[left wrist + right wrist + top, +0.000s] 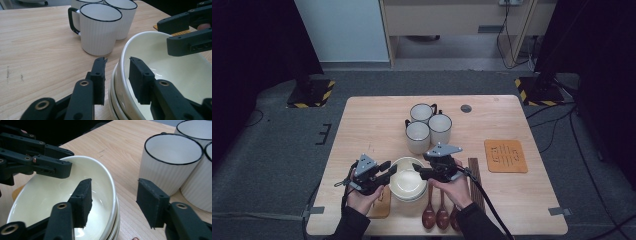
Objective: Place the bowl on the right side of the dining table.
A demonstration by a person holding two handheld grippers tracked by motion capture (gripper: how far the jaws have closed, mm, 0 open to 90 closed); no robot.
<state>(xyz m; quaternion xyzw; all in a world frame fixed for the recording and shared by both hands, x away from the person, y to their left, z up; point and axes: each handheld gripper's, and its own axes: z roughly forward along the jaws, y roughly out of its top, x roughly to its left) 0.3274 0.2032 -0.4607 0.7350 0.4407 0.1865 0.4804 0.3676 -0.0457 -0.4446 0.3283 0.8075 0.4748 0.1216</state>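
Glossy cream bowls (408,184), smooth and round, sit stacked at the near middle of the desk (362,120), which is pale wood with a fine grain. Just beyond them stand three white ribbed mugs (418,137) with thin black rims and black handles, bunched together. Left claw (388,169) straddles the top bowl's left rim, one black pad outside, one inside; a sliver of gap shows at both pads, so it is not clamped. Right claw (418,173) straddles the right rim, jaws well apart, nothing held, pads clear of the rim. Three dark wooden spoons (441,216) lie at the near edge, a dark slatted strip (475,175) to their right, an orange mat (505,156) further right. Grey carpet (277,145) surrounds the desk, with hazard-striped stand bases (312,93) at the far corners.
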